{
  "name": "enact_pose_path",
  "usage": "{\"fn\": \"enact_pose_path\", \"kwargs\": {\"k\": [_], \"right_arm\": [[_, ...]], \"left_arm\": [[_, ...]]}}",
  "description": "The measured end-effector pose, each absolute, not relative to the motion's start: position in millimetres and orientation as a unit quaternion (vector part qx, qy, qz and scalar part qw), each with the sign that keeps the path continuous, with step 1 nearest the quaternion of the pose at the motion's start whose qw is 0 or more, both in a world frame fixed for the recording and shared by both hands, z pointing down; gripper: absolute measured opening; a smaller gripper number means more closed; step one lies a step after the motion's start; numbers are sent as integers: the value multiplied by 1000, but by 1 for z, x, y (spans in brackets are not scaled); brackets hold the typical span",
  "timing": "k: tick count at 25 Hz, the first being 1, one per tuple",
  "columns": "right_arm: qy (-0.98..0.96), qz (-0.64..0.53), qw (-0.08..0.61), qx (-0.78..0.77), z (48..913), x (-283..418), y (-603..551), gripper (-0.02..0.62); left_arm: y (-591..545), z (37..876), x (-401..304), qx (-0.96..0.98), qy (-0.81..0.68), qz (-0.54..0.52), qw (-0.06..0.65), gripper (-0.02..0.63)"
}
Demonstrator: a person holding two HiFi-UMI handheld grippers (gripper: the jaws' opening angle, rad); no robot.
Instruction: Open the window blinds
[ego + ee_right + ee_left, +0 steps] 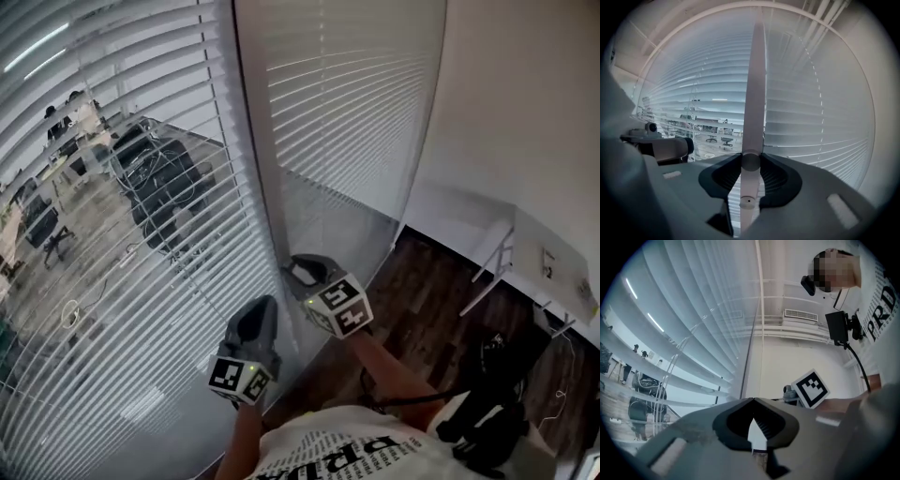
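Observation:
White slatted blinds cover two panes. On the left blind (122, 234) the slats are tilted enough that an office shows through; the right blind (347, 103) looks more closed. A white tilt wand (754, 93) hangs down in front of them. My right gripper (302, 270) (751, 161) is shut on the wand's lower part, and the wand's knobbed end sits between the pads. My left gripper (255, 317) (753, 401) hovers just left of it and nearer to me, near the left blind. Its jaws meet at the tips with nothing in them.
A pale frame post (267, 169) separates the two panes. A white wall (516, 94) runs off to the right over dark wood floor (422, 309). A white table (548, 267) and a black bag (497, 375) stand at the lower right.

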State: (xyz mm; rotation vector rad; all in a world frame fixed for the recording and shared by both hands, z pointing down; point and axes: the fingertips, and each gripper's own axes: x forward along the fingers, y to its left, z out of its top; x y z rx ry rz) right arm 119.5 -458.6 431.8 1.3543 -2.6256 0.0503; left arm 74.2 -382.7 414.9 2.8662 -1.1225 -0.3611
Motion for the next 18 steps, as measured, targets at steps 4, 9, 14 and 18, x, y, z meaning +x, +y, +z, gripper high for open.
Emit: {"fn": "enact_pose_path", "kwargs": {"k": [4, 9, 14, 18], "right_arm": [[-883, 19, 97, 459, 434, 124, -456, 130], [-883, 18, 96, 459, 433, 122, -457, 130], [-882, 16, 96, 460, 433, 124, -460, 130], [-880, 16, 91, 466, 433, 127, -459, 130]], "left_arm": [[-380, 415, 74, 925, -362, -118, 23, -8], [-380, 417, 70, 925, -362, -118, 14, -8], [-382, 418, 72, 925, -360, -120, 16, -8], [-381, 420, 72, 926, -357, -119, 22, -8]]}}
